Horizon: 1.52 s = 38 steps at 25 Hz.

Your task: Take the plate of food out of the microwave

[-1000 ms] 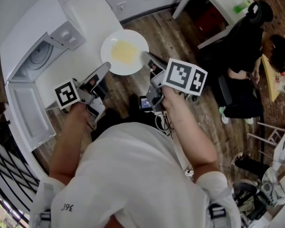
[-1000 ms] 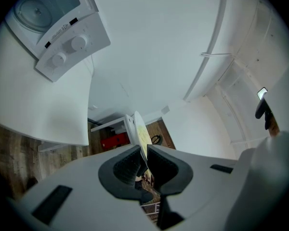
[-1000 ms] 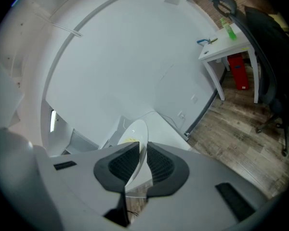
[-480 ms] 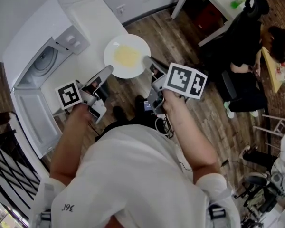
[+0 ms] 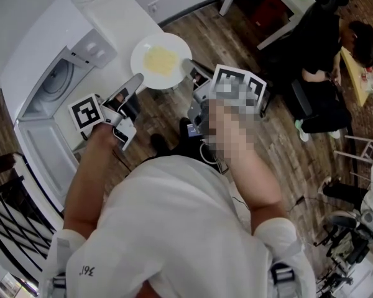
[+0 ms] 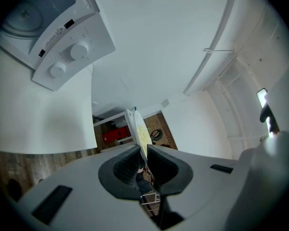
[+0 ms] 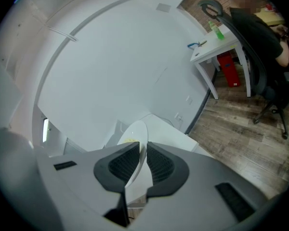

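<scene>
Holding the plate (image 5: 161, 61) between them, both tools grip opposite edges of its rim, and it hangs clear of the microwave (image 5: 56, 79), out past the oven's control panel (image 5: 94, 45). From the head view the white plate lies roughly level, partly over the corner of the white worktop (image 5: 121, 14) and partly over the wooden floor (image 5: 236, 23). A flat patch of pale yellow food (image 5: 160, 59) sits in its middle.

The left tool (image 5: 137, 79) is clamped on the near-left edge of the rim. In the left gripper view the plate (image 6: 136, 121) runs edge-on straight into the narrow slot between the dark ribbed pads of that tool (image 6: 143, 150), which press on it from both sides, and the yellow food (image 6: 143, 136) shows just past them. The right tool (image 5: 189, 67) is clamped on the right edge. In the right gripper view its two pads close on the thin white rim (image 7: 135, 134) at the tips of the tool (image 7: 143, 153).

The microwave stands open, its door (image 5: 37, 160) swung down toward the person, with the round turntable showing in the cavity. Two knobs (image 6: 70, 57) sit on the control panel.

Off to the right, a person in black (image 5: 323, 61) sits in an office chair (image 7: 245, 37) at a white desk (image 7: 216, 47) with a green bottle (image 7: 218, 32) on it.
</scene>
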{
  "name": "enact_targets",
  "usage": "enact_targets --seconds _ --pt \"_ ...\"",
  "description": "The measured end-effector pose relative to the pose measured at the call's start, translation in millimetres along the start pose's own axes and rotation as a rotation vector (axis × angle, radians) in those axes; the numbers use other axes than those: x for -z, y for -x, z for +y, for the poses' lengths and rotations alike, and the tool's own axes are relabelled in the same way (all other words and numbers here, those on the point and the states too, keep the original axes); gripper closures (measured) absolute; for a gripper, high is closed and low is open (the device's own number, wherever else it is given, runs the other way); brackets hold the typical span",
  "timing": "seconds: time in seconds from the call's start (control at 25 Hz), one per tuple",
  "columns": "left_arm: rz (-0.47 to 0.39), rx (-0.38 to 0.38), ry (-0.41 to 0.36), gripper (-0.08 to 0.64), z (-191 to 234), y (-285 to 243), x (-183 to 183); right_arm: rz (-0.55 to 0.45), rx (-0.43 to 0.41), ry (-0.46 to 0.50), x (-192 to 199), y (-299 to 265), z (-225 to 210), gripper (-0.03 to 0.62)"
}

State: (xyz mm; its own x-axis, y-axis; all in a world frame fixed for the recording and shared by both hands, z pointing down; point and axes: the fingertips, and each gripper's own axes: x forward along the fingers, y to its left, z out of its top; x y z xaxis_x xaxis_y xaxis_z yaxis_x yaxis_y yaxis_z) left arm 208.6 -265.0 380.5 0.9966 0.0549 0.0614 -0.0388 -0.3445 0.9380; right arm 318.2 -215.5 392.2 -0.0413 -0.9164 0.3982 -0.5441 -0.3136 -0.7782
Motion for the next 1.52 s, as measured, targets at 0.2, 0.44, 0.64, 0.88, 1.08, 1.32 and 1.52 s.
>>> enact_targets --seconds 0.2,0.44,0.64,0.88,1.08,1.32,1.52 --pt "-0.008 0.015 0.003 0.514 5 -5 -9 -0.012 0.012 0.000 -4 -10 -2 0.540" --pt "-0.011 0.024 0.003 0.514 7 -8 -22 -0.011 0.011 0.003 -10 -23 2 0.540" --pt "-0.017 0.026 0.004 0.514 6 -12 -26 -0.014 0.007 0.007 -16 -26 2 0.541" --pt "-0.020 0.038 0.004 0.514 6 -22 -29 -0.013 0.002 0.013 -24 -29 -3 0.541" --pt "-0.017 0.033 0.004 0.514 7 -21 -30 -0.017 0.002 0.022 -25 -28 -2 0.540" --pt "-0.016 0.034 0.003 0.514 6 -22 -31 -0.019 0.001 0.030 -29 -28 -1 0.544" --pt "-0.016 0.031 0.006 0.514 6 -23 -31 -0.014 0.003 0.033 -30 -29 0 0.545"
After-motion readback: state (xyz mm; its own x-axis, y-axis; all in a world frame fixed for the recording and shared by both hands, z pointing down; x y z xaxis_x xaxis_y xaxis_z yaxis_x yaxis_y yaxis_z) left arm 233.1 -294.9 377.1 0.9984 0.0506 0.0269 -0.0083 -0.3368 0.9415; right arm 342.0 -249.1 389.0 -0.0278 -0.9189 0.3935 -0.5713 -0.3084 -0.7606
